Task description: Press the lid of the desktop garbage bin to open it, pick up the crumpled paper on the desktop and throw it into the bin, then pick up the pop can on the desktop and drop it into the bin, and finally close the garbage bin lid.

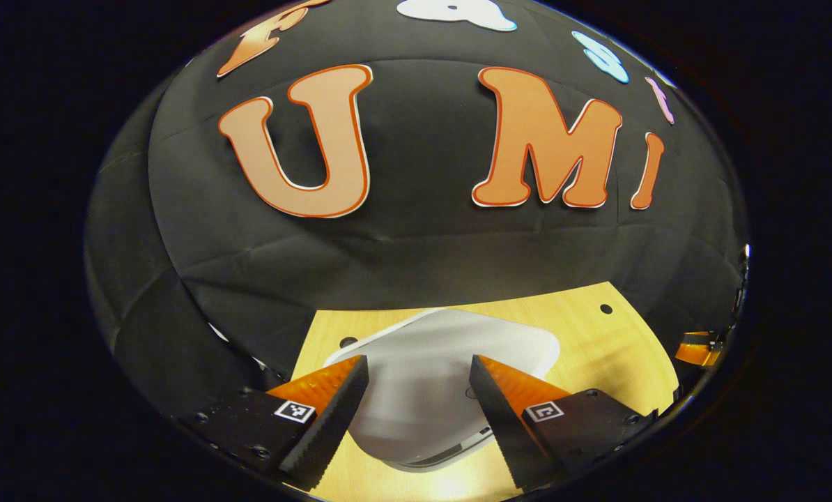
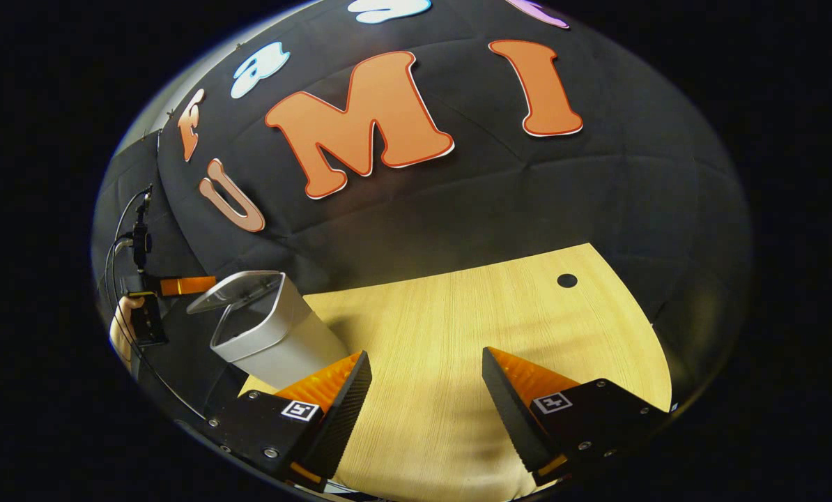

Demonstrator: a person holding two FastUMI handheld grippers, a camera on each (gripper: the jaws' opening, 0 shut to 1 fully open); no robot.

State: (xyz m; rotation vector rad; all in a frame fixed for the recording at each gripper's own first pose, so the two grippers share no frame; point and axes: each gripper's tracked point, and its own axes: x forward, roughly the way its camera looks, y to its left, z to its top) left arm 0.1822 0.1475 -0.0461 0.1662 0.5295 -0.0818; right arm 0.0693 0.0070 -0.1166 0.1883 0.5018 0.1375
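While serrated fingers (image 1: 332, 408) gape, rounded bin (image 1: 444, 369) stands.

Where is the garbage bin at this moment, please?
In the left gripper view the bin sits on the table just beyond that gripper's open fingers; in the right gripper view it stands at the table's left edge.

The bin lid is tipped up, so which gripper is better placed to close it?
Probably the left gripper: it hovers open right above the bin lid. The right gripper hangs open over bare table, with the bin off to its side.
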